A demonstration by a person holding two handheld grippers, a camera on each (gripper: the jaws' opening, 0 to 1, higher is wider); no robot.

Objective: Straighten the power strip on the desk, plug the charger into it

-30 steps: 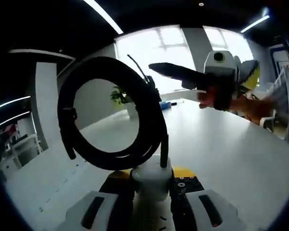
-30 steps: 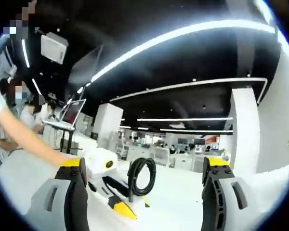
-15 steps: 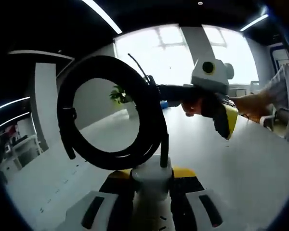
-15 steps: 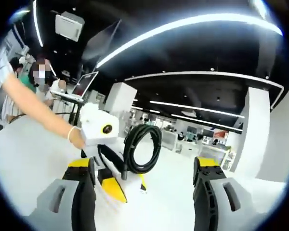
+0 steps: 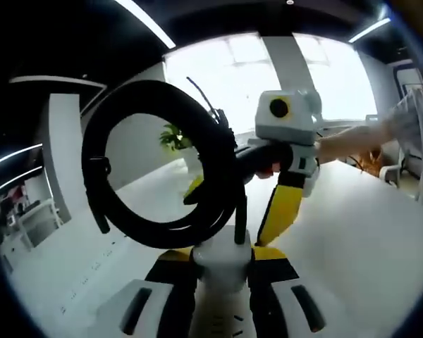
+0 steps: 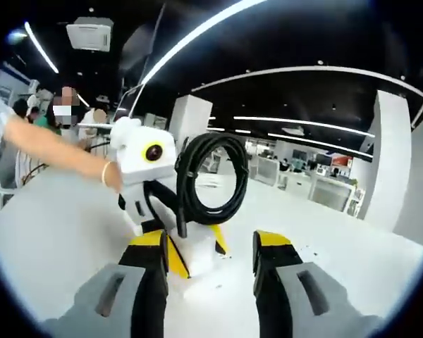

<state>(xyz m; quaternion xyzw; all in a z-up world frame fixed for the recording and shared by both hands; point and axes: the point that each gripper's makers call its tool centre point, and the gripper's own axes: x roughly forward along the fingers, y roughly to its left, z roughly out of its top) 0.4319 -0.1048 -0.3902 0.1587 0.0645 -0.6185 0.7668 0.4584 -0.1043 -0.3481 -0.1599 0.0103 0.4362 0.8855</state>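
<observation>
Charger (image 5: 222,264), a white block with its black cable (image 5: 155,169) wound into a coil standing up from it, sits pinched between the jaws of the left gripper (image 5: 215,313) at 6 o'clock in the left gripper view, the jaws closed snugly against its two sides. The coil rises toward 11 o'clock, bound by a dark strap on its left edge. Beyond it, at about 2 o'clock, the right gripper (image 5: 271,211) comes in with its yellow-tipped jaws pointing down toward the charger, a person's hand (image 5: 296,151) behind it. In the right gripper view, the right gripper (image 6: 208,267) has its jaws parted with a clear gap and nothing between them; the charger (image 6: 197,250) stands just beyond the tips near the centre, the cable coil (image 6: 211,179) above it at 12 o'clock, over the white desk (image 6: 49,225). The left gripper (image 6: 173,250) holds the charger from behind, at 10 o'clock.
</observation>
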